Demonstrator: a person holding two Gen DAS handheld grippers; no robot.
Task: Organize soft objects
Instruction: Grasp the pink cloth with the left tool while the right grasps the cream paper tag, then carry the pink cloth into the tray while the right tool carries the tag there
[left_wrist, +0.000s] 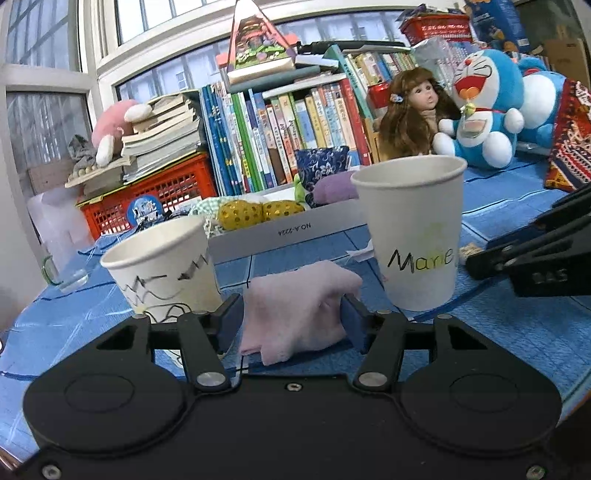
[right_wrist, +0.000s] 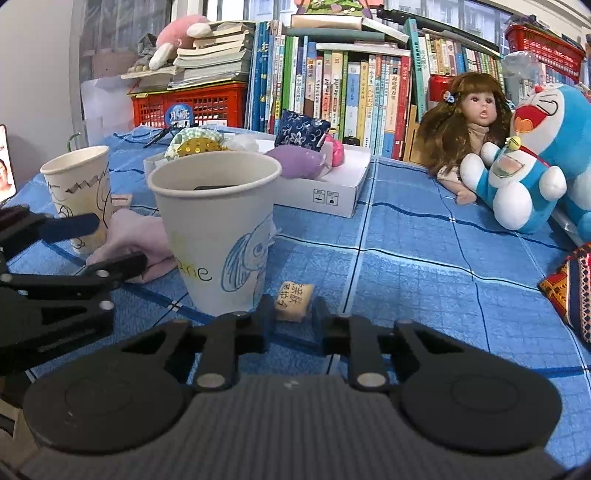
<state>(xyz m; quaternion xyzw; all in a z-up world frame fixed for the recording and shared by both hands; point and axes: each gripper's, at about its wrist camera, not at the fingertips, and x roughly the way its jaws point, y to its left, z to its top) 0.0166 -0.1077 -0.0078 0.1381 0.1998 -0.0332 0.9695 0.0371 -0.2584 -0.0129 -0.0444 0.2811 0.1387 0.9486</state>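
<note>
A pale pink soft cloth (left_wrist: 295, 310) lies on the blue tablecloth between two paper cups. My left gripper (left_wrist: 290, 319) is open with a finger on each side of the cloth; it also shows in the right wrist view (right_wrist: 107, 245), where the cloth (right_wrist: 129, 236) lies between its fingers. My right gripper (right_wrist: 291, 319) is open around a small tan soft block (right_wrist: 293, 301) with printed characters, beside the "Marie" cup (right_wrist: 218, 229). That cup (left_wrist: 413, 232) stands right of the cloth, the scribbled cup (left_wrist: 162, 266) left of it.
A white shallow box (right_wrist: 332, 192) at the back holds several soft items: a purple pouch (right_wrist: 295, 162), a gold sequin piece (left_wrist: 240, 216), a blue floral pouch (right_wrist: 301, 129). A doll (right_wrist: 465, 125), a Doraemon plush (right_wrist: 532, 158), books and a red crate (right_wrist: 192, 101) line the back.
</note>
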